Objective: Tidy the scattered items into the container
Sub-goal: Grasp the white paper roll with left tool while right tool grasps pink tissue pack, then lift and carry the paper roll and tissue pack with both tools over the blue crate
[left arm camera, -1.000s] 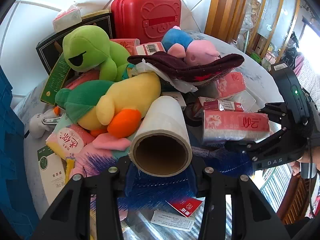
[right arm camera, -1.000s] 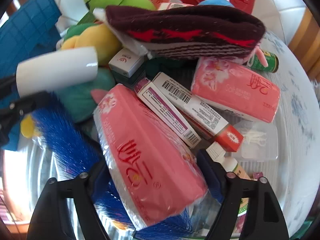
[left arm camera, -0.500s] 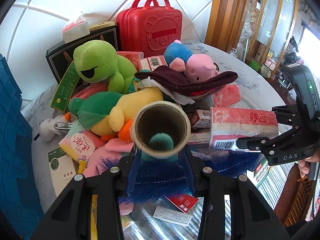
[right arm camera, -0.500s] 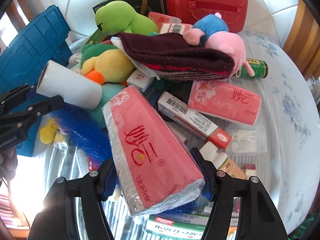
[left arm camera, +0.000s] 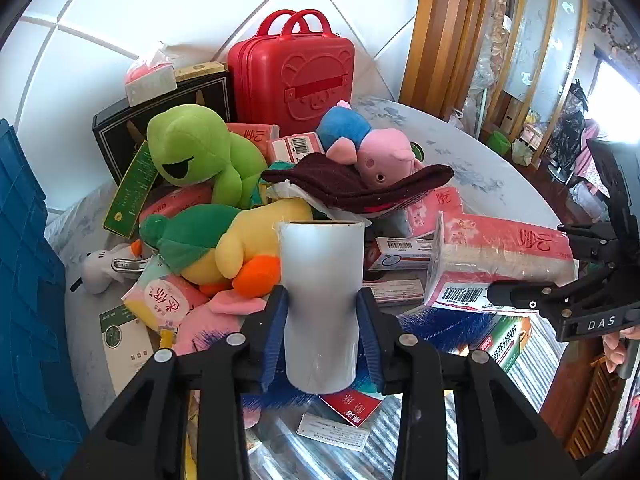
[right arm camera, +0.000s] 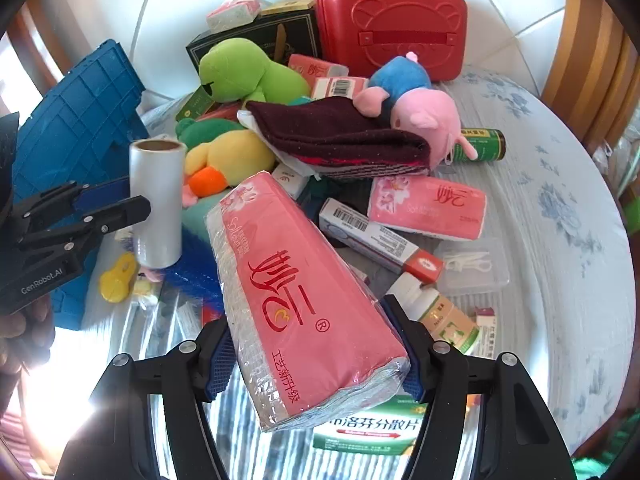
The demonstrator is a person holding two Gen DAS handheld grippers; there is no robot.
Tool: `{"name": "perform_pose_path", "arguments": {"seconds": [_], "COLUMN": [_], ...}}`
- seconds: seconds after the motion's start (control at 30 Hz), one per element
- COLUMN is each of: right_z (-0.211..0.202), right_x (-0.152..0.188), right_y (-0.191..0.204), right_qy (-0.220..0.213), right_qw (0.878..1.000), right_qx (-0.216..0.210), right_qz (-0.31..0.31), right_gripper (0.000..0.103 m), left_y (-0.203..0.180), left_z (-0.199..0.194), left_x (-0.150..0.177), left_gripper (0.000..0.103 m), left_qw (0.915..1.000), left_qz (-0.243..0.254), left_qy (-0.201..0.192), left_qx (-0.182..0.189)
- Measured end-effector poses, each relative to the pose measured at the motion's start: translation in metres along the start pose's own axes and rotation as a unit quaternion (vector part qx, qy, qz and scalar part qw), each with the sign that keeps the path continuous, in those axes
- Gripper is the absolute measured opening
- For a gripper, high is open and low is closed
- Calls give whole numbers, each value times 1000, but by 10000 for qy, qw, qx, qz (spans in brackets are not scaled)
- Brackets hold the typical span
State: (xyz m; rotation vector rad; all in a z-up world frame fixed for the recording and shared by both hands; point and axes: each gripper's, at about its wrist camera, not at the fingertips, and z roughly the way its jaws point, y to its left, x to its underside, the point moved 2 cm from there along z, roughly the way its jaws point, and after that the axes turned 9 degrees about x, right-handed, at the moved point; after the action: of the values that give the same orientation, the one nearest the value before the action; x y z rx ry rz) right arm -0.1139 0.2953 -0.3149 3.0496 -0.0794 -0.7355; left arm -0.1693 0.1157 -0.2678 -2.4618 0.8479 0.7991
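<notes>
A roll of clear film (left arm camera: 322, 300) stands upright between the blue pads of my left gripper (left arm camera: 322, 320), which is shut on its lower half. In the right wrist view that roll (right arm camera: 156, 200) and the left gripper (right arm camera: 120, 204) hang at the left, above the pile. My right gripper (right arm camera: 316, 360) is shut on a pink tissue pack (right arm camera: 296, 292), lifted off the heap. The left wrist view has the same pack (left arm camera: 500, 264) in the right gripper (left arm camera: 560, 276) at the right. A blue crate (left arm camera: 24, 280) (right arm camera: 80, 120) stands at the left of the table.
The heap holds a green frog plush (left arm camera: 200, 156), a yellow duck plush (left arm camera: 240, 248), a pink pig plush (right arm camera: 420, 112), a dark knitted cloth (right arm camera: 340, 140), more tissue packs (right arm camera: 428, 208) and medicine boxes (right arm camera: 380, 240). A red case (left arm camera: 292, 80) stands behind.
Both grippers rose with their loads. The film roll tipped from lying end-on toward the camera to standing upright in the left jaws. The tissue pack came up off the heap.
</notes>
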Motion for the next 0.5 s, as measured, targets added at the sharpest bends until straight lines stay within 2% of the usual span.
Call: {"name": "perform_pose_path", "arguments": {"seconds": [0.03, 0.2, 0.3, 0.37, 0.4, 0.43, 0.47, 0.5], "right_z": [-3, -12, -10, -8, -6, -4, -3, -2], "right_x": [0, 3, 8, 11, 13, 14, 16, 18], "right_y": [-1, -2, -4, -5, -6, -7, -7, -8], "right_qy": [-22, -46, -32, 1, 24, 44, 56, 67], "right_qw": [10000, 10000, 10000, 9999, 9999, 9999, 9999, 9999], "right_qx": [0, 9, 3, -10, -17, -19, -15, -18], "right_qz": [25, 58, 85, 124, 132, 135, 144, 155], "right_gripper": [65, 65, 65, 65, 65, 65, 65, 65], "left_y": [-1, 1, 6, 3, 0, -5, -12, -18], "left_z": [-1, 8, 13, 23, 29, 34, 38, 42], "left_x": [-1, 5, 13, 18, 20, 23, 25, 26], "left_gripper": [0, 0, 0, 6, 20, 39, 48, 61], "left_qw": [10000, 9995, 9993, 9982, 9974, 9968, 9967, 9968], "left_qz": [5, 34, -206, -274, -300, -298, -250, -214], "left_qy": [2, 257, 321, 521, 634, 717, 734, 730], "left_qx": [-23, -160, 41, 122, 172, 203, 226, 249]}}
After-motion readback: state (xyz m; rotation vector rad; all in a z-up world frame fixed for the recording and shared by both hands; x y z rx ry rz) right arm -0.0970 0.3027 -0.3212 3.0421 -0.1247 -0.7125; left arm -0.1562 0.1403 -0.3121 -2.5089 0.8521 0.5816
